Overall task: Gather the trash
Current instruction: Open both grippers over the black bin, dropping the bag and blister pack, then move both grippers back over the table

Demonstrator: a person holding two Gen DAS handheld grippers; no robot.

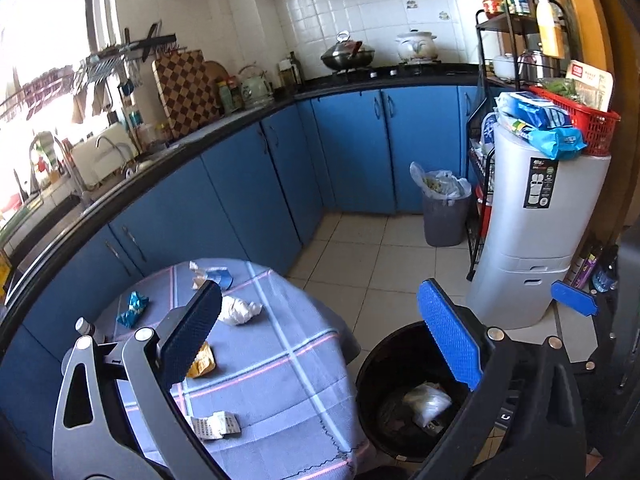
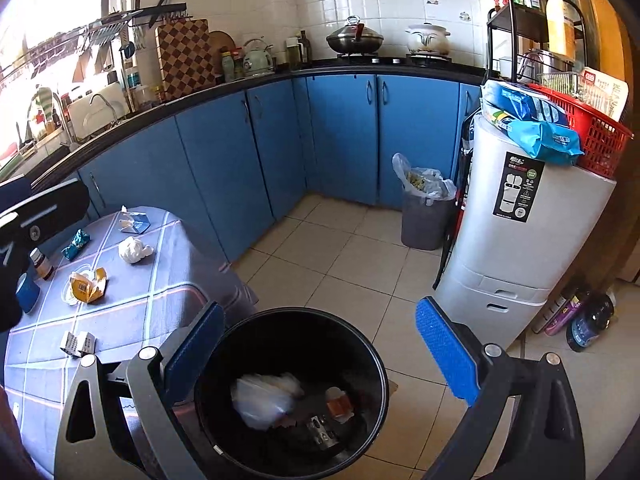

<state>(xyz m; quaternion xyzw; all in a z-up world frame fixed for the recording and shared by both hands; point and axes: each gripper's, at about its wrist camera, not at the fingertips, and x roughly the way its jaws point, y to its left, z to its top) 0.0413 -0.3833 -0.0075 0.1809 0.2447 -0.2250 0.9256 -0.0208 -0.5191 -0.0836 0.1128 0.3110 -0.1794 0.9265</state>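
Above a round black bin [image 2: 292, 392] on a tiled kitchen floor, the right gripper [image 2: 320, 356] hangs with its blue ribbed pads spread wide, holding nothing. Inside the bin lie a crumpled clear plastic bag [image 2: 260, 400] and an orange scrap [image 2: 339, 404]. The left gripper [image 1: 320, 340], likewise fully spread and empty, straddles the edge of a table [image 1: 280, 380] draped in grey-blue checked cloth, the bin just right of it. Beneath its left pad shows a yellow wrapper [image 1: 202, 364]; a printed paper slip [image 1: 214, 426] lies nearer, with a white tissue wad [image 1: 239, 309] and blue foil wrapper [image 1: 134, 308] beyond. Farther off, a grey bin [image 1: 444, 216] stands against blue cabinets.
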